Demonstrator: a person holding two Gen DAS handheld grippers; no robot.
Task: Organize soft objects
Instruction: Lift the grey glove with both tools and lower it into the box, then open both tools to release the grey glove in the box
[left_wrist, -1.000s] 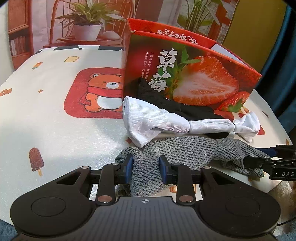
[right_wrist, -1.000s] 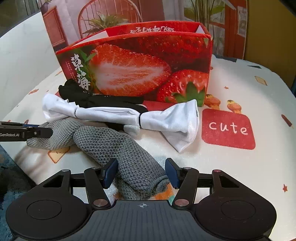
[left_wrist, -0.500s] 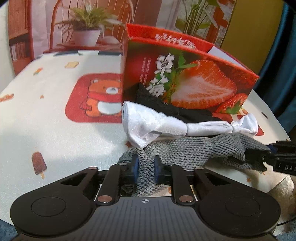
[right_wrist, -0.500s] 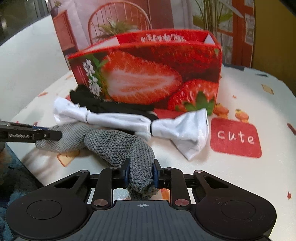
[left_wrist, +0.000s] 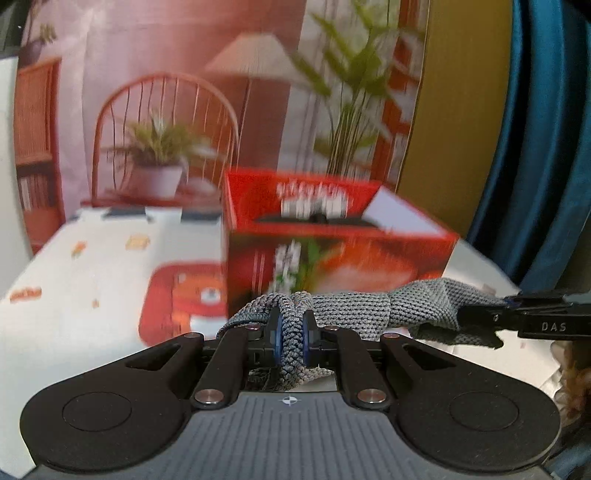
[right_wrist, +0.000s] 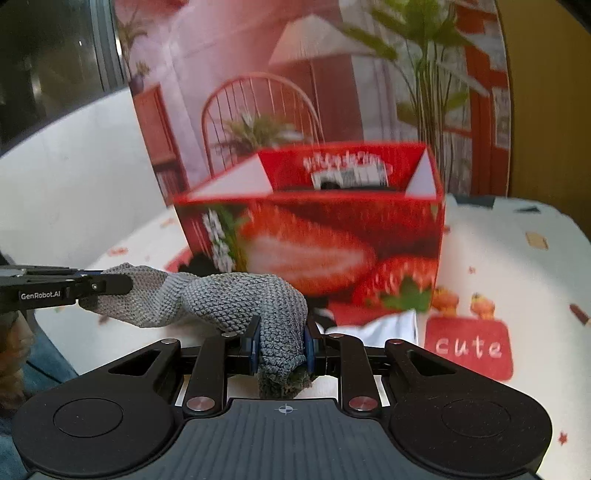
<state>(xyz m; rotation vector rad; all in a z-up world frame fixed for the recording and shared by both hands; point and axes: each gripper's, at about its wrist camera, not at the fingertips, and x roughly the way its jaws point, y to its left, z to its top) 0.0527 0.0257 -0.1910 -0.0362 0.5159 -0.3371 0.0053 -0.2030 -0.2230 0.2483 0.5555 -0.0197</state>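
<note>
A grey knitted cloth (left_wrist: 351, 310) hangs stretched in the air between my two grippers, in front of the open red strawberry box (left_wrist: 332, 240). My left gripper (left_wrist: 291, 332) is shut on one end of it. My right gripper (right_wrist: 281, 343) is shut on the other end (right_wrist: 236, 295). Each gripper shows in the other's view, the right one (left_wrist: 491, 314) at the right edge and the left one (right_wrist: 107, 286) at the left edge. The white cloth (right_wrist: 388, 326) lies on the table below the box (right_wrist: 332, 236); a black cloth (right_wrist: 201, 264) peeks out behind the grey one.
The table has a white cover with a red bear patch (left_wrist: 181, 302) and a red "cute" patch (right_wrist: 469, 347). A printed backdrop with a chair and plants stands behind the box. A blue curtain (left_wrist: 535, 147) hangs at the right.
Both grippers closed on the grey cloth and lifted it off the table. The view now looks over the box's open top.
</note>
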